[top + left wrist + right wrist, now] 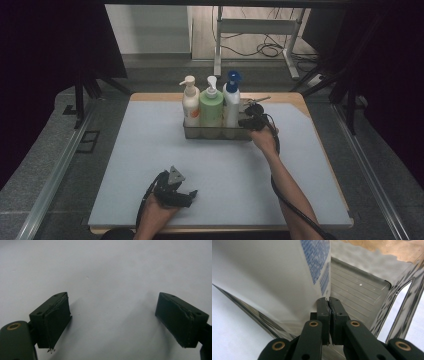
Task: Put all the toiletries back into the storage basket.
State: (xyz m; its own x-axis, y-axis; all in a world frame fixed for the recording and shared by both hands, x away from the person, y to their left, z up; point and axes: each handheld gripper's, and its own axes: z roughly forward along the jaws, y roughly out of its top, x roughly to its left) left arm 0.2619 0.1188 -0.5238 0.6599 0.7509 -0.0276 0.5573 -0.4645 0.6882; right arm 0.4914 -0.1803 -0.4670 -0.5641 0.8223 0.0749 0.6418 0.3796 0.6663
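Carefully: a shiny metal basket with three pump bottles

Right now the right gripper [254,121] is at the right end of the metal basket [216,133], in the middle of the high view, and its fingers [329,315] are pressed together with nothing between them, just beside the white bottle with the blue pump [231,102]. In the right gripper view the basket wall [398,302] looks thin, stiff and mirror-like, so I judge it slippery; its ribbed floor is bare at this end. With the cream bottle [190,102] and the green bottle [211,107] also inside, the basket is probably rather heavy and may tip if lifted by one end only. A pinch on the rim of the end wall seems the best hold. The bottles are smooth plastic, rounded, upright and touching each other. The left gripper [176,192] rests low in the high view on the pale table [150,165], its fingers [53,320] wide apart and empty.
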